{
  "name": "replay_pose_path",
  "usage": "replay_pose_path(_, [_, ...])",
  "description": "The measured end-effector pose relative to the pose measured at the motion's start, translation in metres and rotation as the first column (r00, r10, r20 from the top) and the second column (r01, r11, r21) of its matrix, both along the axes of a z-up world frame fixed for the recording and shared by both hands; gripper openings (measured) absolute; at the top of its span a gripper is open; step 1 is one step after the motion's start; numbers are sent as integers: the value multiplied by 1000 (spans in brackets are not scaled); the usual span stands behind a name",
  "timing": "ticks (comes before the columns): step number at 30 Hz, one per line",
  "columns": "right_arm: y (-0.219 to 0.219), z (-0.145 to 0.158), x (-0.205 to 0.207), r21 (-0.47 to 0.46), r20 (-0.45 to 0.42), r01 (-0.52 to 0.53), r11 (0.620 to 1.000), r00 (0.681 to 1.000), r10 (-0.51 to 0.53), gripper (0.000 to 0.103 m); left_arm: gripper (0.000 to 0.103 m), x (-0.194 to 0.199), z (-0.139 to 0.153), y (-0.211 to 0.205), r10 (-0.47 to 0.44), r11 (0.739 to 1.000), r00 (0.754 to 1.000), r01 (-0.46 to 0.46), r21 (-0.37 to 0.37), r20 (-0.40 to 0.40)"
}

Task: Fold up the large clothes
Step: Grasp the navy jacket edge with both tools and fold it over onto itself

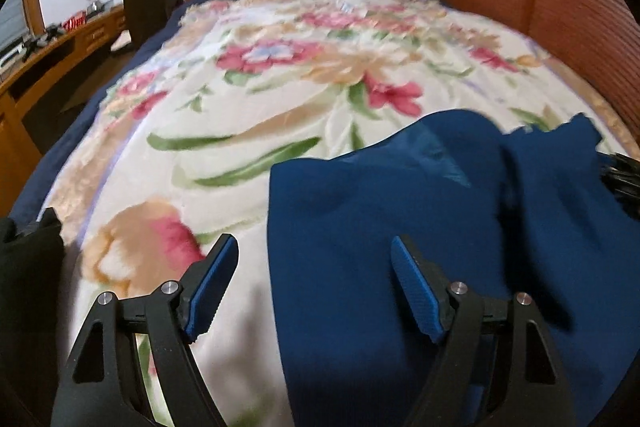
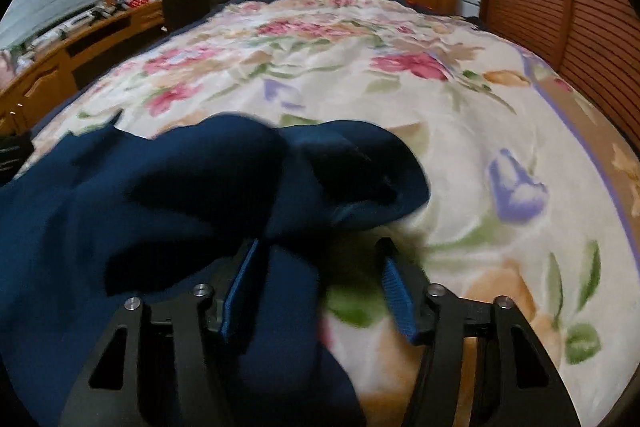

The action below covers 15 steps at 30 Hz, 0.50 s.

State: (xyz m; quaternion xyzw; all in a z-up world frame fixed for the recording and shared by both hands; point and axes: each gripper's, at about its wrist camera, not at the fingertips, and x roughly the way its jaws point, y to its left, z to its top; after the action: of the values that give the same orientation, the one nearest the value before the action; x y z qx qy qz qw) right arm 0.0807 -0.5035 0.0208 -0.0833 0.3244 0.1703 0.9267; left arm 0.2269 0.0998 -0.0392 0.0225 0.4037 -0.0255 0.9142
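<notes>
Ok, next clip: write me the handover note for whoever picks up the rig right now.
Left tongs: open, empty, above the left edge of the blue garment.
Right tongs: open; a strip of the garment lies between the pads, against the left one, not pinched.
Garment: bunched at the near end of the floral blanket, right side rumpled.
Done: no neat fold visible.
Left: spread it flat, then fold.

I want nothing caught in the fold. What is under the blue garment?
Around the blue garment only the floral blanket shows, so it lies on that. Whatever sits beneath the cloth's middle is covered and cannot be seen.
</notes>
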Motion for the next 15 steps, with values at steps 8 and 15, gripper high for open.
replay_pose_path(8, [-5, 8, -15, 65, 49, -64, 996, 997, 61, 5, 80, 28, -24, 20, 48, 994, 990, -60, -88, -132])
replay_pose_path(15, [-51, 29, -35, 229, 188, 6, 973, 981, -50, 3, 9, 29, -23, 7, 10, 998, 989, -19, -59, -147])
